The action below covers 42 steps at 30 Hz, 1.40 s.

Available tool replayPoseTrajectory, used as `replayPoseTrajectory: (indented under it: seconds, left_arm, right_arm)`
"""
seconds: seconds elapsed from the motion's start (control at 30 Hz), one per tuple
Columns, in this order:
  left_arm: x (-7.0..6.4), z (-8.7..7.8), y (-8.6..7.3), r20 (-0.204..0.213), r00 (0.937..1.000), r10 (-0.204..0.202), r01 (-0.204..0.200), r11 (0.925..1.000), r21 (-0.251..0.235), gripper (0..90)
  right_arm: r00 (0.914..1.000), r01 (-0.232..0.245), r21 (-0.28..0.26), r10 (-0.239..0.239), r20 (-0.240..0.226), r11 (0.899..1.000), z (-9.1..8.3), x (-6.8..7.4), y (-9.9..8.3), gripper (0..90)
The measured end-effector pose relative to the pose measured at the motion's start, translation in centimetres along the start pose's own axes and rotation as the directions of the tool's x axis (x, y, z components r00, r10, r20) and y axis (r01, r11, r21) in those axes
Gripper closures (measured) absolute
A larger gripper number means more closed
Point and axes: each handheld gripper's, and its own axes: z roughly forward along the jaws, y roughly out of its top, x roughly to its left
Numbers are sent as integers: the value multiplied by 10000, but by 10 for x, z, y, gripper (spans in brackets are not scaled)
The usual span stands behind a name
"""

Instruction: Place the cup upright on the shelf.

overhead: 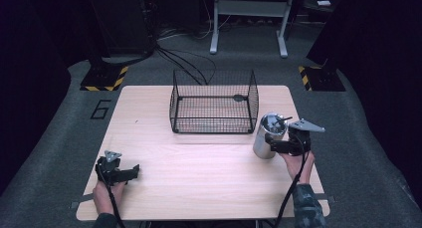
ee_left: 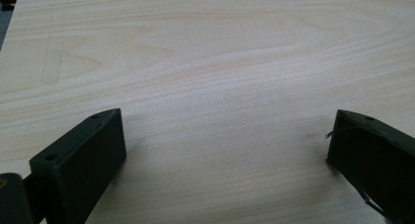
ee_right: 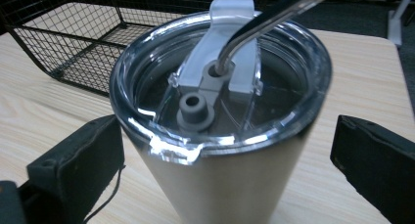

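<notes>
The right claw (ee_right: 227, 150), released, straddles the upright tumbler (ee_right: 220, 136) beside the basket (overhead: 214, 101), while the left claw (ee_left: 225, 150) rests released on the desk (ee_left: 220, 62).

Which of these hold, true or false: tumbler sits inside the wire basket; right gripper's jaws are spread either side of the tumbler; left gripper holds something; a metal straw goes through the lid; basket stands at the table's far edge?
1. The tumbler sits inside the wire basket. False: it stands on the table, right of the basket.
2. The right gripper has its jaws spread either side of the tumbler. True.
3. The left gripper holds something. False: open over bare wood.
4. A metal straw goes through the lid. True.
5. The basket stands near the table's far edge. True.
</notes>
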Motion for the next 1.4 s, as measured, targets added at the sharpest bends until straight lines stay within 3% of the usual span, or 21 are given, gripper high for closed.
replayPoseTrajectory:
  seconds: [0.27,0.73,1.4]
  left_arm:
    - [0,0,0,3,10000,26,-26,10000,11,7]
    - [0,0,0,-63,9999,-110,111,9999,15,7]
    - [0,0,0,-81,9999,-90,90,10000,8,9]
  right_arm:
    - [9996,250,-282,-252,-87,9993,8,5,7,0]
    - [9999,160,-452,-163,-49,9989,20,5,6,0]
    - [9986,362,-506,-343,396,9981,28,9,7,23]
